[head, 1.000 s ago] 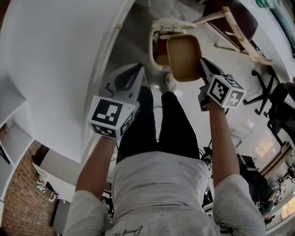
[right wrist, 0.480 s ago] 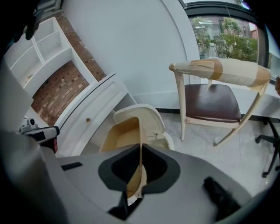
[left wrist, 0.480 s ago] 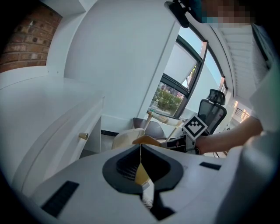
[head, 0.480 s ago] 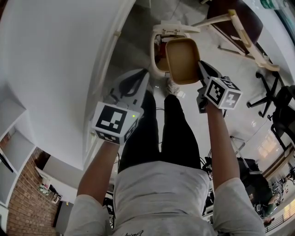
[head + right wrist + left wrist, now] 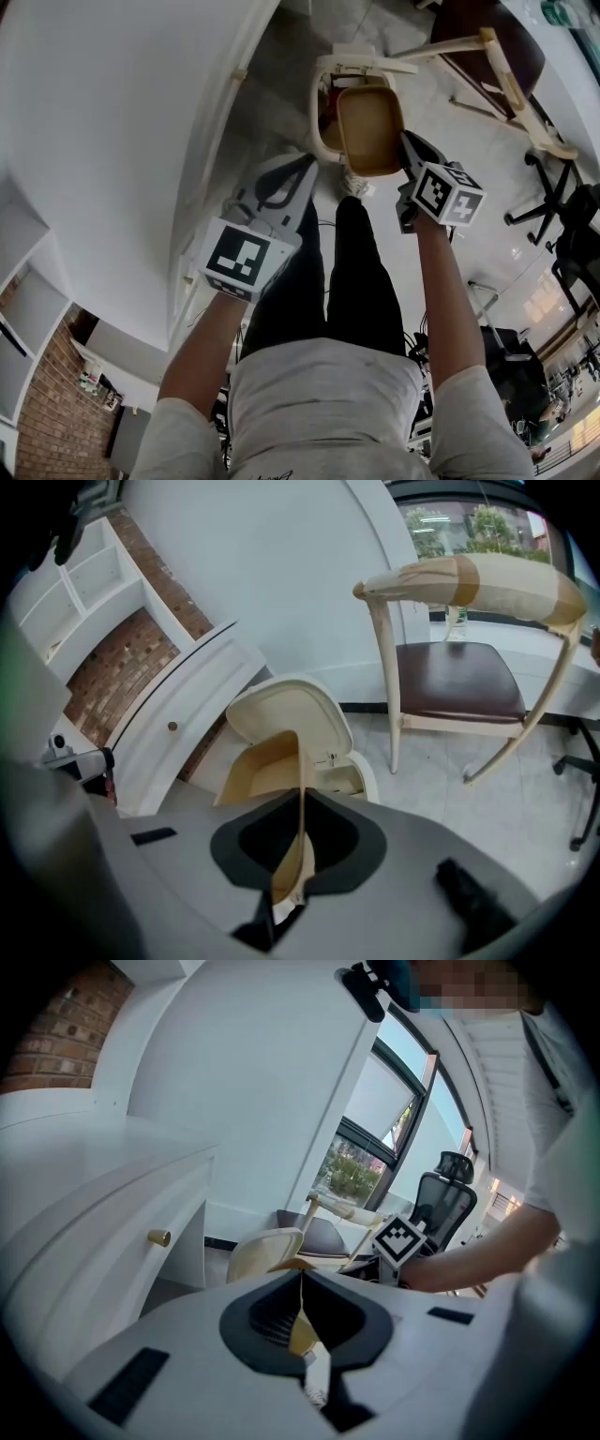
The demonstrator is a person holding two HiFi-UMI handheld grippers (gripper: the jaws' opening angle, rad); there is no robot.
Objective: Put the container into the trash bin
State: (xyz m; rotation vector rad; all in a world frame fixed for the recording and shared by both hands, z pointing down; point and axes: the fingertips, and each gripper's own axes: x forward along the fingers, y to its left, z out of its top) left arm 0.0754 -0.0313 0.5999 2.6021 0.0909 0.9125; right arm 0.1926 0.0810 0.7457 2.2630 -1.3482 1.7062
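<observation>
Head view: the right claw [image 5: 405, 142] is clamped on the wall of the container [image 5: 370, 127], holding it just above the open trash bin [image 5: 317, 103]. Only the drop is left. The left claw [image 5: 302, 167] is closed and empty.

Wooden chair [image 5: 455, 682] on pale tiled floor [image 5: 422, 794]

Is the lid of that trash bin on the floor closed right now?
No, the lid stands tipped up and open, just behind the tan container.
</observation>
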